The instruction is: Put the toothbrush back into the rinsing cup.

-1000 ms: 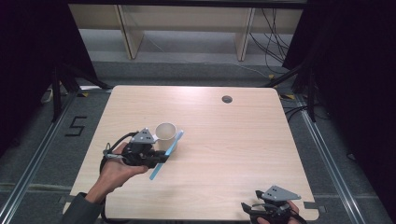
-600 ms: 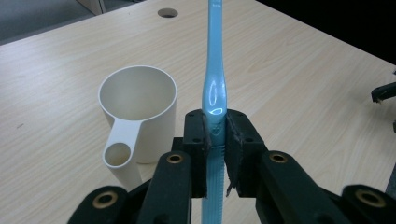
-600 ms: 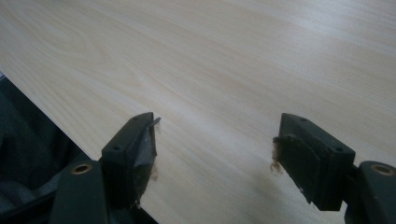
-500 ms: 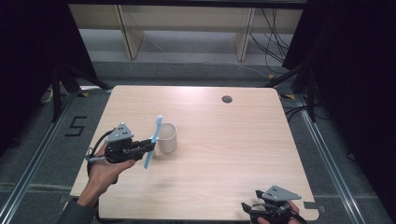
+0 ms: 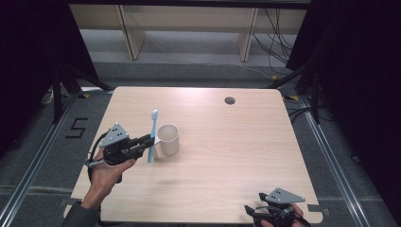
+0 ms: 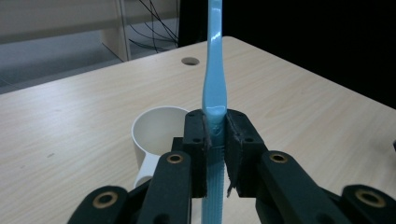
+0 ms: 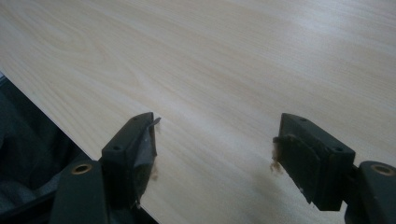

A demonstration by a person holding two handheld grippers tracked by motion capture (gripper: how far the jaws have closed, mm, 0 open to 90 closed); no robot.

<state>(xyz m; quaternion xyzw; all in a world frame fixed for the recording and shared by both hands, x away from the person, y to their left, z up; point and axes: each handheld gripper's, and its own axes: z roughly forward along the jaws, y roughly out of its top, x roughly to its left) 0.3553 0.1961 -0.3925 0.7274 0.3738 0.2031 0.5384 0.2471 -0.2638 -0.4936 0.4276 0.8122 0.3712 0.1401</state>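
Observation:
A light blue toothbrush [image 5: 152, 135] stands nearly upright, brush head up, just left of a white cup [image 5: 168, 139] on the wooden table [image 5: 227, 142]. My left gripper [image 5: 149, 140] is shut on the toothbrush's handle, held by a hand at the table's left. In the left gripper view the toothbrush [image 6: 214, 79] rises between the closed jaws of the gripper [image 6: 215, 140], with the cup [image 6: 156, 133] just behind and to the left. My right gripper [image 5: 250, 210] rests at the front right edge, open. The right gripper view shows that gripper [image 7: 215, 140] with jaws wide apart over bare wood.
A small round cable hole [image 5: 230, 100] sits near the table's far edge. Dark floor, rails and shelf legs surround the table. The table's near edge [image 7: 56, 109] runs just left of my right gripper.
My left gripper has swung the toothbrush from a slant to nearly upright and kept it beside the cup's left. The right gripper has not moved.

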